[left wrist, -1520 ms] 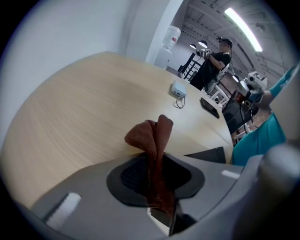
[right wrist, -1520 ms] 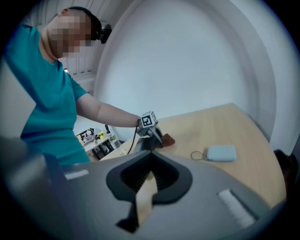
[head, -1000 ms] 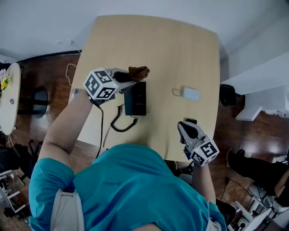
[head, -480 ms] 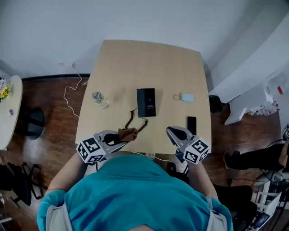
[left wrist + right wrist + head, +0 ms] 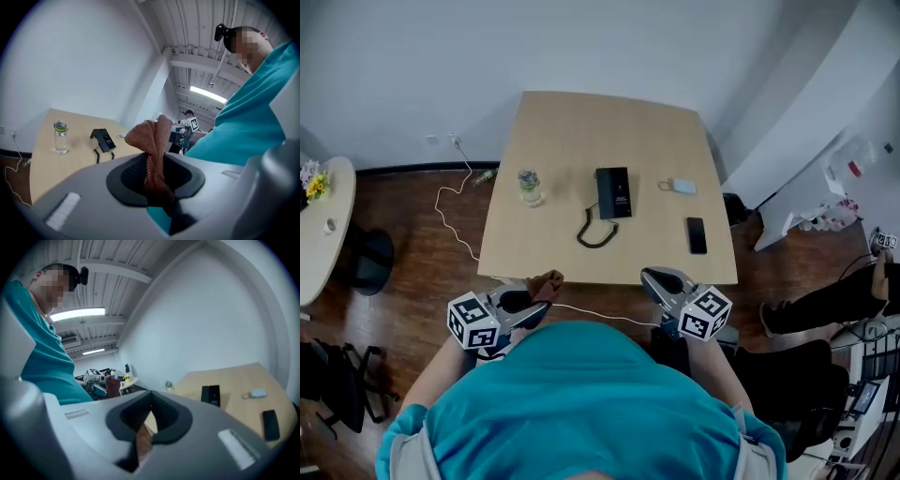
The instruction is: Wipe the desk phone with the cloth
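Rust-brown cloth [image 5: 151, 138] was clamped between the closed jaws of the left gripper [image 5: 534, 294], its bunched end standing up past the fingertips. The right gripper [image 5: 651, 277] had its jaws together with nothing between them. Both grippers were close to the person's teal shirt [image 5: 581, 403], over the wooden floor [image 5: 412, 244] and short of the near edge of the table [image 5: 581, 122]. The desk phone [image 5: 614, 192] lay at the table's middle, well apart from the cloth, its coiled cord [image 5: 596, 231] in front. A water bottle [image 5: 529, 185] stood to its left; a small pale device [image 5: 682, 187] and a black smartphone [image 5: 697, 235] lay to its right.
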`<state>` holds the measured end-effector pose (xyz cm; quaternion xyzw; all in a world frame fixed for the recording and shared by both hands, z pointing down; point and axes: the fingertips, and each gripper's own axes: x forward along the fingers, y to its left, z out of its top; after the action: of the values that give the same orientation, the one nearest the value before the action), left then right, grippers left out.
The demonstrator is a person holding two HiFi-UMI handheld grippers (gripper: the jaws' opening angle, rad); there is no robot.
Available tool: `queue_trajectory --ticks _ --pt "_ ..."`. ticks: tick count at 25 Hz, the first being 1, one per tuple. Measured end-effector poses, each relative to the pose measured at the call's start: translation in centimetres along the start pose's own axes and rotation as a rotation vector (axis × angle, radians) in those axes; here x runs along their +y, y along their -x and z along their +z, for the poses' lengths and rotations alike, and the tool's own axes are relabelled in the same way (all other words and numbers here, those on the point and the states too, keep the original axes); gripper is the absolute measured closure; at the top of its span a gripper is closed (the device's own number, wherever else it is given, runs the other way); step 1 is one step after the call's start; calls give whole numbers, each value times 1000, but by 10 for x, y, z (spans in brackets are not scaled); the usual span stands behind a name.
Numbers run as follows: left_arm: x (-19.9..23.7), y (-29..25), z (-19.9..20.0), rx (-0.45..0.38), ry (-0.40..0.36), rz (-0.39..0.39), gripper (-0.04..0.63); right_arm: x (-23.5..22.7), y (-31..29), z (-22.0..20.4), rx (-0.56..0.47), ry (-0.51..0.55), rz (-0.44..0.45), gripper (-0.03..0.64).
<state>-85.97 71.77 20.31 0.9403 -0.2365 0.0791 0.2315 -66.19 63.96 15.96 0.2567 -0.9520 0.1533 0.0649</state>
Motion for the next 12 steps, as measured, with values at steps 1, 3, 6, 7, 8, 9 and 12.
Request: queue_trajectory --ticks 1,3,6,7,8,9,12 --pt "-12 2 -5 -13 0 18 492 5 8 -3 -2 7 8 615" --pt "-35 4 -15 -35 0 63 492 14 24 -14 2 24 36 615" --pt "-74 4 -33 -63 11 148 491 28 52 -35 9 37 82 615" --pt "-90 2 -41 -75 28 169 491 33 63 -42 10 35 96 615" --pt "-106 -1 -47 -94 60 179 491 38 74 -49 12 32 108 615" --pt "-122 -5 -52 -121 109 175 491 42 85 -55 14 29 116 615" --pt "-157 -11 -55 -217 252 150 491 58 115 -71 12 7 118 615"
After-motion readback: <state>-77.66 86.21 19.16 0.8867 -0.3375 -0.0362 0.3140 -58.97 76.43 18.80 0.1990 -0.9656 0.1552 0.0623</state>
